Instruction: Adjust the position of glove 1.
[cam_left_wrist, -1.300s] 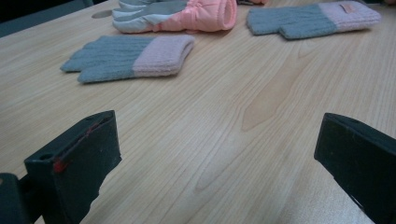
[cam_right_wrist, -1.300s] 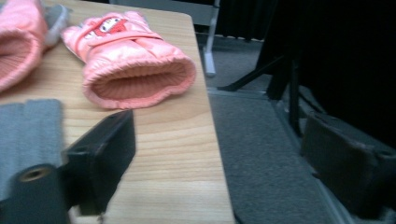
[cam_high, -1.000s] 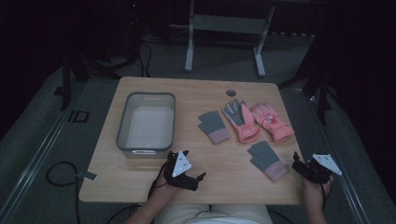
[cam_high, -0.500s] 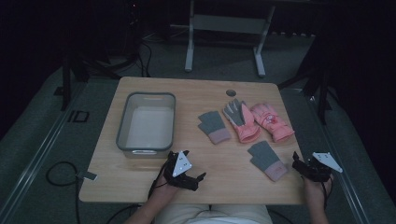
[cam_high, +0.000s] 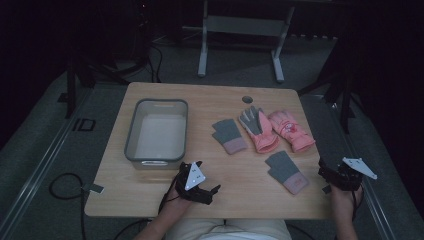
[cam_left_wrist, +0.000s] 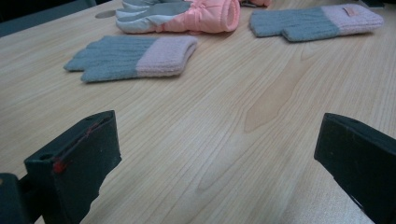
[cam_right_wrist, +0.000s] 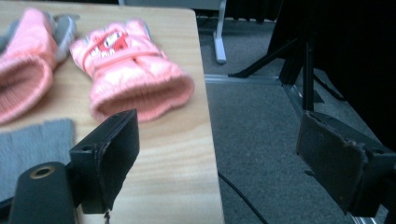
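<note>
Two grey-and-pink knit gloves (cam_high: 229, 135) (cam_high: 286, 171) and two pink ski gloves (cam_high: 259, 130) (cam_high: 291, 130) lie flat on the right half of the wooden table (cam_high: 150, 200). My left gripper (cam_high: 208, 177) rests low near the front edge, open; the left gripper view has its jaws wide apart over bare wood (cam_left_wrist: 215, 154), with a knit glove (cam_left_wrist: 135, 58) ahead. My right gripper (cam_high: 334, 173) is held at the table's right edge, open. Its own view (cam_right_wrist: 219, 158) straddles that edge, with a pink ski glove (cam_right_wrist: 133, 70) just beyond the left jaw.
A grey plastic bin (cam_high: 131, 132) stands on the table's left half, with nothing visible inside. A round hole (cam_high: 247, 99) sits near the far edge. Grey carpet (cam_right_wrist: 261, 140), cables and dark stand legs (cam_high: 240, 30) surround the table.
</note>
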